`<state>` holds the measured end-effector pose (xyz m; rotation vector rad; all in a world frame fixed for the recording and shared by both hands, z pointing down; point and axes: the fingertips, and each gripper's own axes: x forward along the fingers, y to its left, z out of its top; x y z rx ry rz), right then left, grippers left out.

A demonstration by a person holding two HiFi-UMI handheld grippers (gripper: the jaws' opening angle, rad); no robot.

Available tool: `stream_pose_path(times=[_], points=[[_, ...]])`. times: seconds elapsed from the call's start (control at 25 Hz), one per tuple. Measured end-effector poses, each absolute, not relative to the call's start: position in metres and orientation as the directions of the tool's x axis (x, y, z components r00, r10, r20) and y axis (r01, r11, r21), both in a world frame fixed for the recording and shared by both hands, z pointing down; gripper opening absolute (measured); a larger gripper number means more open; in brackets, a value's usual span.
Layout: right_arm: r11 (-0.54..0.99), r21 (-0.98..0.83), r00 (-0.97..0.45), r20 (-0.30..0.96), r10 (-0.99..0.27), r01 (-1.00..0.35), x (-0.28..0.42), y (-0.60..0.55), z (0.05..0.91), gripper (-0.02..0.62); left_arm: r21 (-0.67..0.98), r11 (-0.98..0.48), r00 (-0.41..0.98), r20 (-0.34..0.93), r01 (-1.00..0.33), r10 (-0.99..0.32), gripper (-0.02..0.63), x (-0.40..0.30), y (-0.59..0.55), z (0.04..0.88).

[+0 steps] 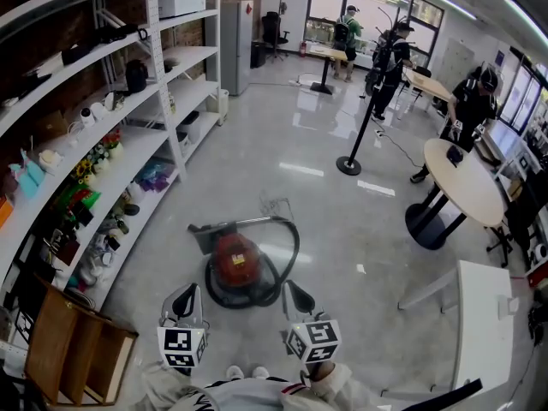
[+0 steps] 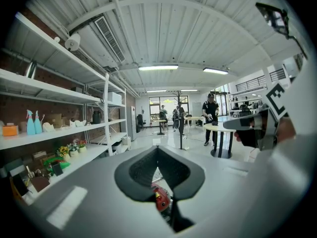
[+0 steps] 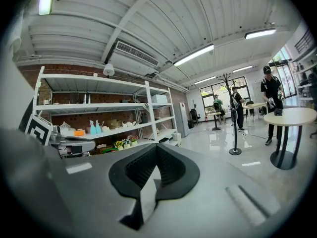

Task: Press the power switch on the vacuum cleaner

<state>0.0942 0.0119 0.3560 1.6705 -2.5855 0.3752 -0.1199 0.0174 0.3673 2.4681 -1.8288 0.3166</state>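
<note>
Vacuum cleaner (image 1: 237,262), red, its black hose (image 1: 289,259) looped round it, sits on the floor (image 1: 325,208) just ahead of the left gripper (image 1: 185,297) and right gripper (image 1: 295,294), both with fingers pressed together and empty, shelves (image 1: 128,148) alongside at left, a round table (image 1: 467,187) well apart at right.

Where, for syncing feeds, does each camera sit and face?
Head view: on the head, steeply down at the red vacuum cleaner; left tongs, right tongs, a sleeve show.
Left gripper view: on left tongs, facing down the room; right tongs show.
Right gripper view: on right tongs, facing shelves; left tongs show.
Shared: both gripper views see the shelves.
</note>
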Motion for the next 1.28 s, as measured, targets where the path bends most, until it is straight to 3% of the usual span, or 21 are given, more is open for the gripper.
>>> stream_pose_path(times=[1.28], points=[[0.414, -0.17, -0.442, 0.179, -0.879, -0.894, 0.083, -0.013, 0.356, -0.002, -0.057, -0.279, 0.263, 0.196, -0.959, -0.945, 0.0, -0.127, -0.006, 0.368]])
